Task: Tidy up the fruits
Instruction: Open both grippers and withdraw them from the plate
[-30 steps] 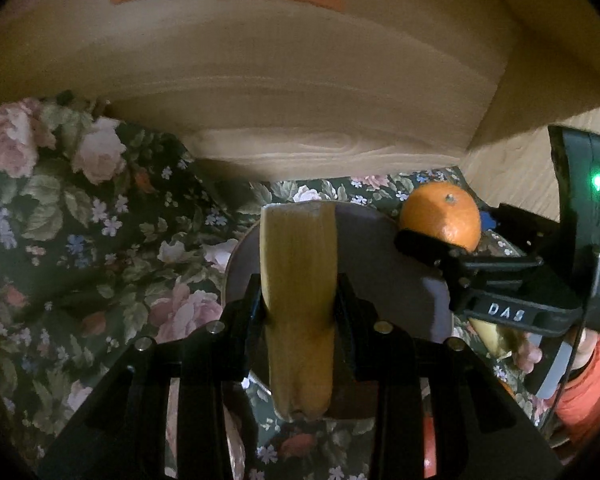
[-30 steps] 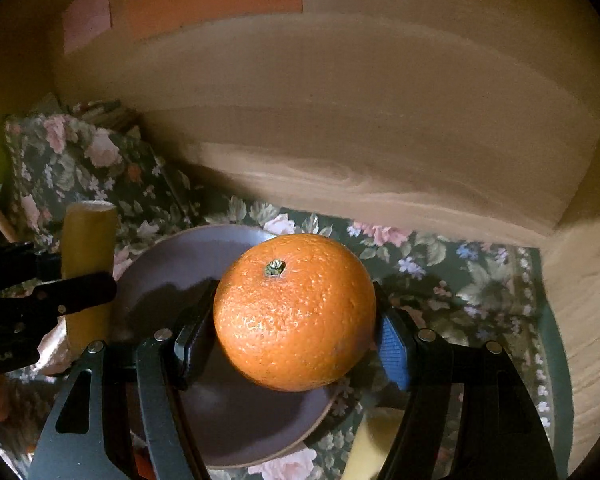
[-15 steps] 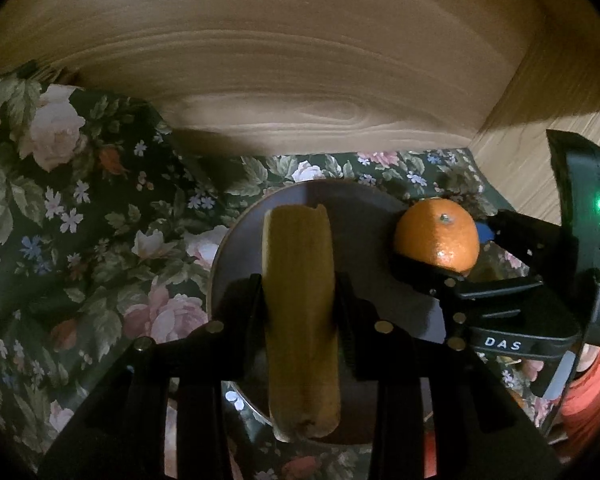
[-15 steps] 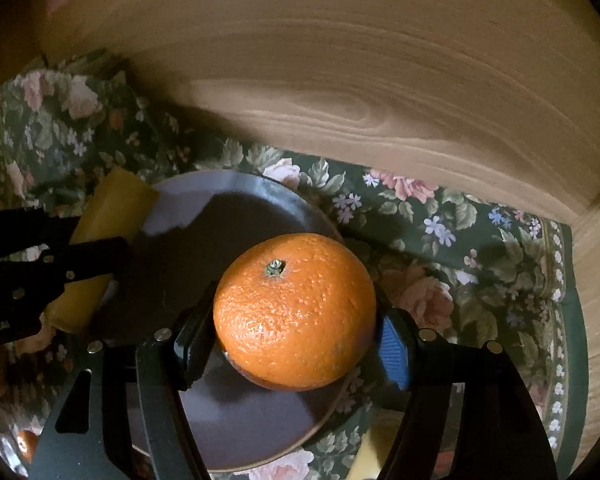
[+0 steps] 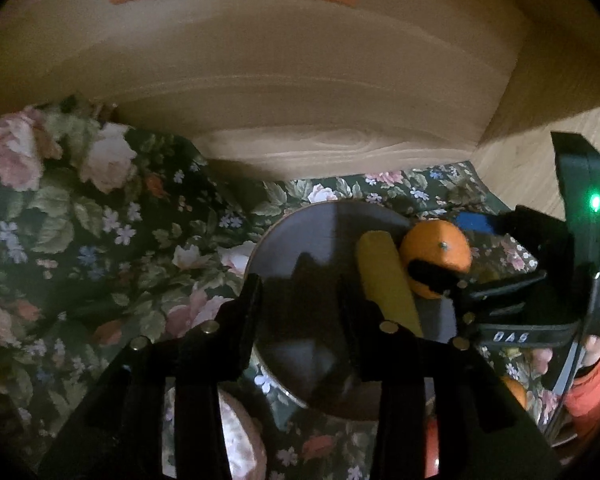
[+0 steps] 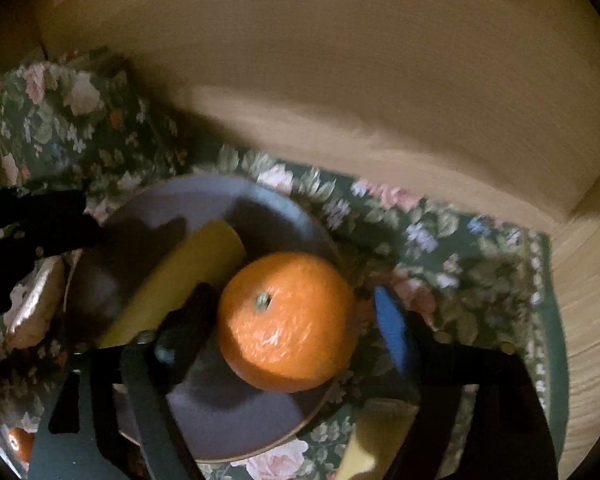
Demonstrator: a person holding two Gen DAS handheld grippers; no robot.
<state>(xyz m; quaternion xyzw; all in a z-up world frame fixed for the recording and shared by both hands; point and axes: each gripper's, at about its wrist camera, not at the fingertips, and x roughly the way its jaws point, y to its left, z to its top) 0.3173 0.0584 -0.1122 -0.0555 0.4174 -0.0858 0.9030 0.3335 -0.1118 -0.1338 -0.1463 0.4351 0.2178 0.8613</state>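
A grey-purple plate (image 5: 320, 236) (image 6: 236, 412) lies on a dark floral cloth. A yellow banana piece (image 5: 388, 280) (image 6: 176, 276) lies on the plate. An orange (image 5: 436, 256) (image 6: 288, 320) rests on the plate's right rim beside it. My left gripper (image 5: 300, 296) is open and empty above the plate, left of the banana piece. My right gripper (image 6: 296, 320) is open, its jaws standing apart on either side of the orange; it also shows in the left wrist view (image 5: 500, 276).
The floral cloth (image 5: 100, 240) covers the wooden surface, bunched up at the left. A wooden wall (image 5: 300, 80) rises close behind the plate. Another yellow fruit piece (image 6: 372, 436) lies at the plate's near right, a small orange (image 6: 20, 442) at lower left, and a pale fruit (image 6: 32, 308) left.
My left gripper has let go of the banana piece onto the plate and pulled back to the left. My right gripper has opened around the orange, which now rests on the plate.
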